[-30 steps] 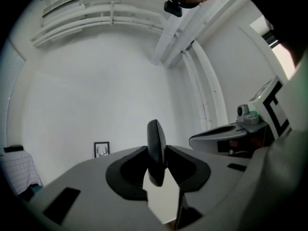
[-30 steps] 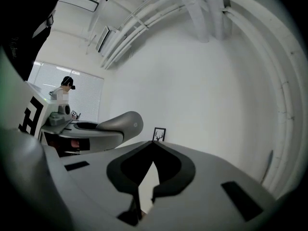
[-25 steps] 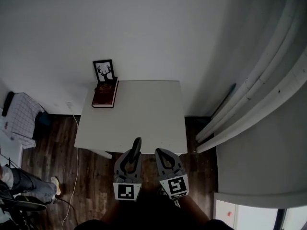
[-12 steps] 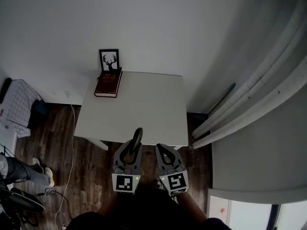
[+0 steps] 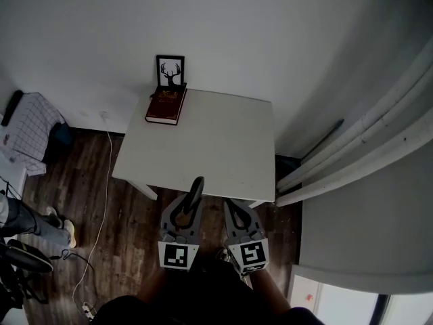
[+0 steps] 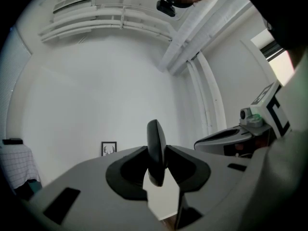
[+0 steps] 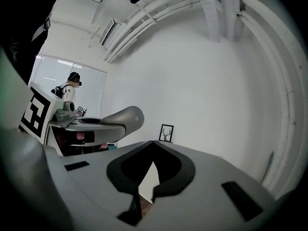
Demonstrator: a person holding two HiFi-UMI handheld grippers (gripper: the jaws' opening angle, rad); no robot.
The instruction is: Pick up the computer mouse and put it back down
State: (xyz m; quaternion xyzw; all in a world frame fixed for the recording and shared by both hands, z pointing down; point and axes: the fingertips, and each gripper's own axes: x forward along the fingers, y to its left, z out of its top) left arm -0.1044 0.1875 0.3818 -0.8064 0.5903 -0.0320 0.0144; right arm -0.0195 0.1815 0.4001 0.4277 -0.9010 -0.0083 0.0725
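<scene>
Left tool (image 5: pixel 190 204): jaws partly spread, pinching the computer mouse (image 6: pixel 156 138) on edge, held aloft short of the bench (image 5: pixel 216 147) at twelve o'clock. Right tool (image 7: pixel 153 143): jaws pressed together, empty. We judge the mouse light, rigid and smooth-shelled, apt to slip or pivot. We would grip across its flanks at mid-body.

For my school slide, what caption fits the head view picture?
Left gripper holds a computer mouse near a white table; right gripper shut, empty; book by deer picture.
</scene>
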